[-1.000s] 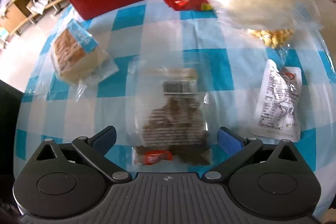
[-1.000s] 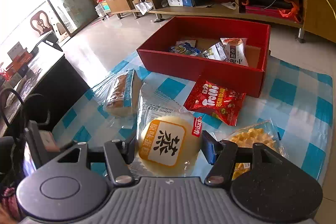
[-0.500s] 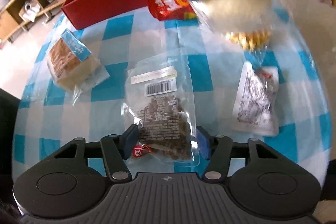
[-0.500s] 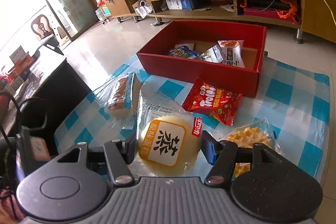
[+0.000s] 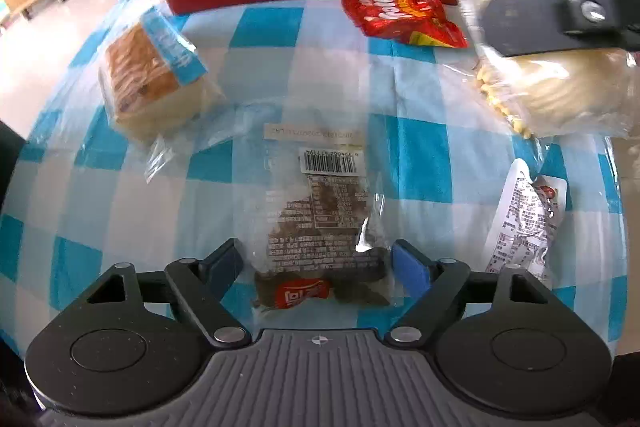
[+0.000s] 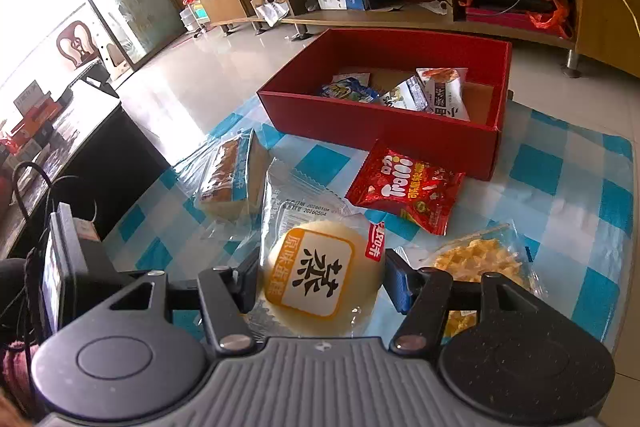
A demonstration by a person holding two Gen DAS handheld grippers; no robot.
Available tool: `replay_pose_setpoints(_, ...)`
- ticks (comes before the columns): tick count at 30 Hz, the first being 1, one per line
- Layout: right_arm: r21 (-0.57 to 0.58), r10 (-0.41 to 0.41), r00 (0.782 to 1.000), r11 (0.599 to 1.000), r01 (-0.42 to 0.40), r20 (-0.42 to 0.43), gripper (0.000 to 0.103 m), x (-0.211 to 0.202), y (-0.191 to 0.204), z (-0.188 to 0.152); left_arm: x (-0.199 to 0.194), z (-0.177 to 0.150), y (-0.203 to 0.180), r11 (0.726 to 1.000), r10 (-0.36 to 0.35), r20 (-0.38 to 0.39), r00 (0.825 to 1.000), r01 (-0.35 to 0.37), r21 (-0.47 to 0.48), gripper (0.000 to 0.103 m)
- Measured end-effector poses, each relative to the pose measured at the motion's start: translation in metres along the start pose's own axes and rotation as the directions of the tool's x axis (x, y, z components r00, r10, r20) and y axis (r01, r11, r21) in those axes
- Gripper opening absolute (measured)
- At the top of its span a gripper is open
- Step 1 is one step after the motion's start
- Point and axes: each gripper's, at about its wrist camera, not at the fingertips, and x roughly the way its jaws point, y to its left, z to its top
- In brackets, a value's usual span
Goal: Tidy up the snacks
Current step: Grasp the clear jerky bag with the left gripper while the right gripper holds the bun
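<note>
My left gripper (image 5: 318, 269) is shut on a clear packet of dark brown snack (image 5: 320, 219) with a barcode, held over the checked tablecloth. My right gripper (image 6: 322, 285) is shut on a round pale bun in a clear wrapper with an orange label (image 6: 320, 277), held above the table; the bun (image 5: 560, 83) and the right gripper also show at the right of the left wrist view. The red box (image 6: 384, 125) stands at the far side with several packets inside.
On the blue checked cloth (image 5: 420, 163) lie a wrapped cake slice (image 5: 148, 79), a red Trolli bag (image 6: 406, 189), a waffle pack (image 6: 476, 261) and a white sachet (image 5: 524, 223). A dark cabinet (image 6: 100, 163) stands left of the table.
My left gripper closed on the brown snack packet and lifted it slightly. My right gripper carried the bun toward the red box.
</note>
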Motion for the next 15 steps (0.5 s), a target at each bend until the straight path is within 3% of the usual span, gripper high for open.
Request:
replay_pose_setpoints(4,-0.005,0.001,1.0,1.0,-0.001,-0.007,0.061,0.002,0.002,-0.001,-0.006,0.002,-0.003,1.0,-0.002,0.01,1.0,0.002,0.019,0.071)
replay_pose_setpoints(10,0.001,0.005,1.0,1.0,-0.005,0.004,0.061,-0.001,0.0,0.0,-0.016,0.001,-0.001,1.0,-0.013,0.024,1.0,0.013,0.016,0.064)
replay_pose_setpoints(11,0.002,0.007,1.0,1.0,-0.007,0.005,0.061,-0.001,0.001,0.0,-0.016,0.001,-0.002,1.0,-0.01,0.022,1.0,0.01,0.028,0.065)
replay_pose_setpoints(15,0.005,0.009,1.0,1.0,-0.009,0.002,0.061,0.0,0.0,0.0,-0.005,0.0,-0.002,0.999,0.028,-0.001,1.0,-0.028,0.016,0.09)
